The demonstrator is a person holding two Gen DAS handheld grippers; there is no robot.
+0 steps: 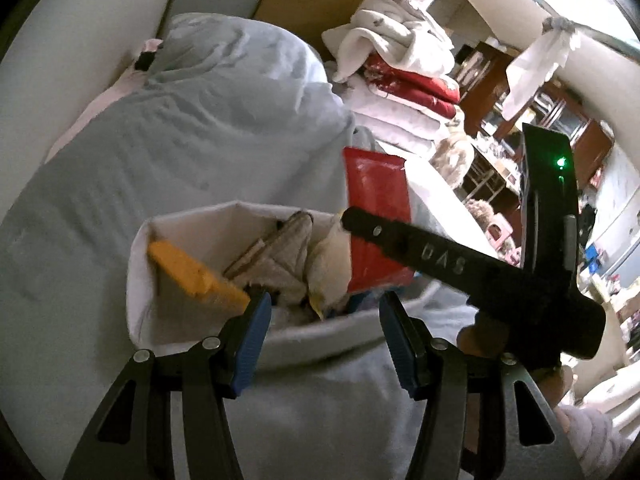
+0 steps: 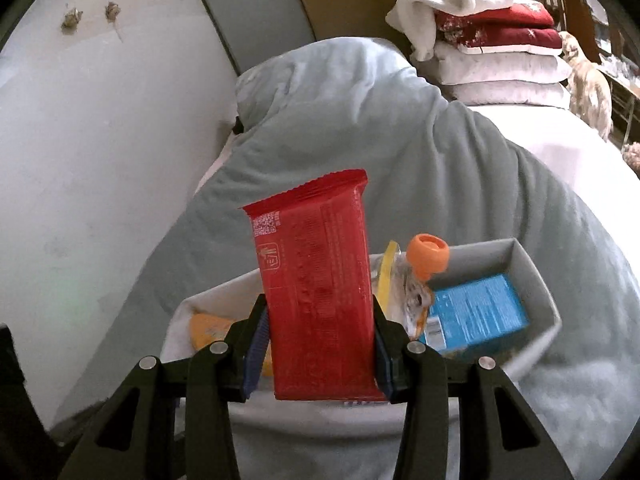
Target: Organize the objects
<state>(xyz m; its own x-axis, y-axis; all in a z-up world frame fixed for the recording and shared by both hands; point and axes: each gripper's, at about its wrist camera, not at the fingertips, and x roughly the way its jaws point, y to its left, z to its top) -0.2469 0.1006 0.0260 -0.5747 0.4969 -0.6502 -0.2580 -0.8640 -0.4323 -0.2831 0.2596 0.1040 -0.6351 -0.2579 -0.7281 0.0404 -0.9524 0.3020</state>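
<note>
A white fabric bin rests on a pale blue duvet. Inside lie a yellow pack, a blue box, an orange-capped pouch and a crumpled beige wrapper. My right gripper is shut on a red snack packet, which stands upright above the bin's near left part. My left gripper hangs open over the bin's near rim with nothing between its blue pads. In the left wrist view one black finger of the right gripper crosses the packet.
The duvet bulges up behind the bin. Red and white pillows with folded white bedding are stacked at the back. A pale wall lies to the left, cluttered wooden shelves to the far right.
</note>
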